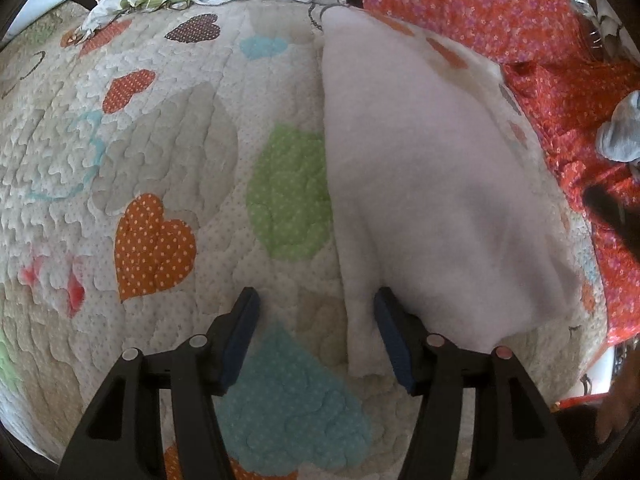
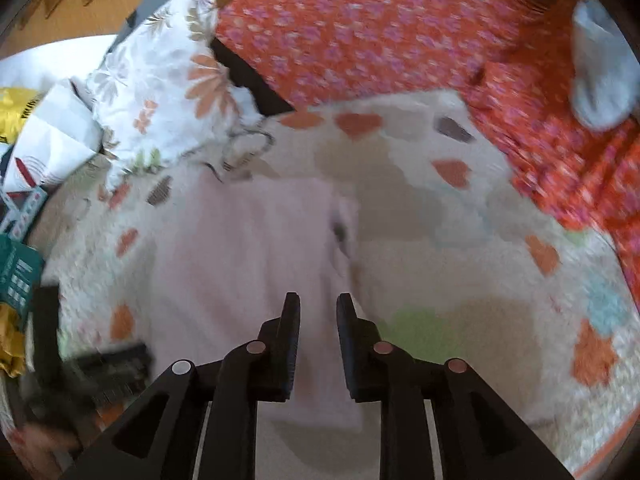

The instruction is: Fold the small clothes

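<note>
Right now my left gripper [image 1: 316, 336] is spread wide and holds nothing, low over the quilt [image 1: 168, 152], with its right finger [image 1: 394, 340] at the near left edge of the white cloth [image 1: 432, 184] and its left finger on bare quilt. My right gripper [image 2: 318, 340] has its fingers narrowed to a small gap, and nothing seems caught between them; its view is smeared with blur, so I can't be sure. From there the cloth [image 2: 256, 248] lies flat just past the fingertips, spreading to the left, with a doubled edge on its right side. Beyond it are the floral pillow [image 2: 160, 80] at the far left and the orange blanket [image 2: 360, 28] along the far and right sides, where a grey sock [image 2: 600, 80] sits. I judge the fold only partly made. The risk, as I see it, is pinching quilt along with cloth if I close the left fingers where they are, since one straddles bare bedding; that would drag the cover and skew the fold. The blurred right view suggests quick motion, which could flick the soft edge open. The cord loop [image 2: 248, 148] near the pillow could also snag.
</note>
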Available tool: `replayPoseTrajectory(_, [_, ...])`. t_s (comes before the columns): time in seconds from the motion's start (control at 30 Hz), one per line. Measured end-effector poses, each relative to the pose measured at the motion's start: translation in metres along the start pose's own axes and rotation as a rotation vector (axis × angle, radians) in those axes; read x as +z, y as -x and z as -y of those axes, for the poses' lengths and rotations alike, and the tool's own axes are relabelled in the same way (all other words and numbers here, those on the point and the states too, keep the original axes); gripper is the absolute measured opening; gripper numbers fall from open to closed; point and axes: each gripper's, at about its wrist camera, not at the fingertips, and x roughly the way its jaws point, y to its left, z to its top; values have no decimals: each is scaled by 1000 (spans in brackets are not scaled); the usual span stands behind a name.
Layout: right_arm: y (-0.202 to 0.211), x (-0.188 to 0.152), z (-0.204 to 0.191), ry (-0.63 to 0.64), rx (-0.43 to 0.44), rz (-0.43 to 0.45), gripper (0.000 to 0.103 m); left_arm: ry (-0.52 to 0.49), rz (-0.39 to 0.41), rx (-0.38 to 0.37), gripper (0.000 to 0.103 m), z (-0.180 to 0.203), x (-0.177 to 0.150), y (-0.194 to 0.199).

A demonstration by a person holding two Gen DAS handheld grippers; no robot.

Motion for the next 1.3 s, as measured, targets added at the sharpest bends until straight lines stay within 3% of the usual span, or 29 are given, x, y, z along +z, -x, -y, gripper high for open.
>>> replayPoseTrajectory(0.13, [-43,38,-49,65,107,-42,21,-6,16,15,59,2,-6,2])
replayPoseTrajectory(0.23, [-102,58,-92,90,194,-168,21,-15,21,18,59,2,-8,3])
replayPoseTrajectory(0.33, [-153,70,-118,143,106,-224,17,-4,12,9,59,-2,-9,6])
replayPoseTrajectory(0.4, [-172,81,-127,182,76,-195,17,8,1,1,59,-6,-10,8])
replayPoseTrajectory(0.47, [-187,92,-137,264,-102,-203,17,1,2,-4,59,-9,-11,14])
replayPoseTrajectory(0.53, [-178,98,-137,269,-89,-198,18,4,15,-25,59,-12,-11,23])
replayPoseTrajectory(0.67, [-117,81,-119,214,29,-140,23,21,61,-32,59,-24,-8,41])
replayPoseTrajectory(0.83, [-83,17,-87,254,32,-206,30,71,95,-3,62,-38,-3,48])
replayPoseTrajectory(0.93, [-75,-10,-47,180,23,-253,32,86,89,10,62,-40,-6,45])
replayPoseTrajectory(1.0, [-60,-14,-17,93,57,-234,32,88,86,26,62,-42,-10,41])
replayPoseTrajectory(1.13, [-31,-5,34,-29,-12,-140,39,78,110,103,62,-46,-15,36])
replayPoseTrajectory(1.3, [-20,5,90,-96,-160,-62,39,94,167,168,62,-55,-16,44])
